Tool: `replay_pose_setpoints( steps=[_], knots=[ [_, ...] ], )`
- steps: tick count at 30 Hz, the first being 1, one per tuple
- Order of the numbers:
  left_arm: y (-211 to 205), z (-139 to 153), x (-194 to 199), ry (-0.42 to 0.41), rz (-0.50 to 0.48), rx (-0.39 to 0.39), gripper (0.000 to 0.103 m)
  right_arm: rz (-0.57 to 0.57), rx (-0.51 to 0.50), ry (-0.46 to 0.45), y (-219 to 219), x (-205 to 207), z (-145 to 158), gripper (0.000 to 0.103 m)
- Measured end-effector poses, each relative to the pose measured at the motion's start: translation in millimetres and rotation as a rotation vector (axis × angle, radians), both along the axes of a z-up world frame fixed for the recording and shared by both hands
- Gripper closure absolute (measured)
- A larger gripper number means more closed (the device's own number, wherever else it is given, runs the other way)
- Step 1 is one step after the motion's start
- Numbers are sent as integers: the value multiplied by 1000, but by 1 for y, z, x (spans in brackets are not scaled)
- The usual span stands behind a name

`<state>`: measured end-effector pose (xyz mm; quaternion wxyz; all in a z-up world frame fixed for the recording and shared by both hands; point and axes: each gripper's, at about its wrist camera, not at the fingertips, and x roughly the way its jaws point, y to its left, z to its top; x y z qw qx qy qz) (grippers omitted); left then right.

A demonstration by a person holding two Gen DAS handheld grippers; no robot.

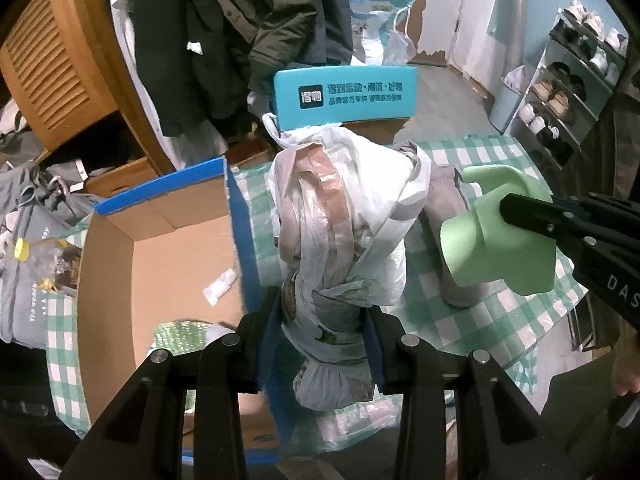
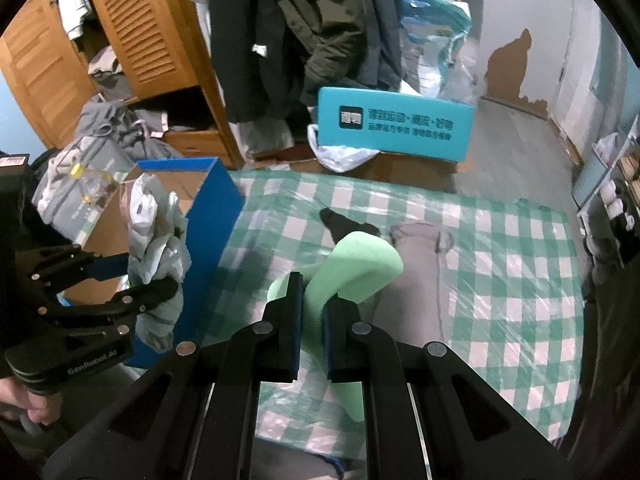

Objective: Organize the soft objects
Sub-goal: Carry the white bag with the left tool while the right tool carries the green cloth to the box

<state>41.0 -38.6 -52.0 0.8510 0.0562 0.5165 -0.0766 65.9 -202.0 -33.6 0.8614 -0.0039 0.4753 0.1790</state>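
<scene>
With my left gripper [image 1: 324, 344] clamped on the knotted plastic bag bundle [image 1: 344, 240] beside the cardboard box [image 1: 160, 248] and my right gripper [image 2: 312, 332] pinching the green foam piece [image 2: 360, 268] above the checked cloth [image 2: 500, 280], I judged each should clear the rim before release.

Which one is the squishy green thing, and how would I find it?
Look for the table with the green-and-white checked cloth, beside the open cardboard box with blue sides. Above the cloth, the right gripper pinches a folded piece of pale green foam. It is smooth and one plain colour, unlike the crinkly bundle of plastic bags in the left gripper.
</scene>
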Motion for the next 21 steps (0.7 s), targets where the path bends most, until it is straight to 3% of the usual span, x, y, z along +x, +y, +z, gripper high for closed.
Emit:
replay_pose_setpoints(
  steps=[21],
  knots=[
    [69,16,-15,-49,99,-8,64,129,26,-45,78,0,27,95]
  ],
)
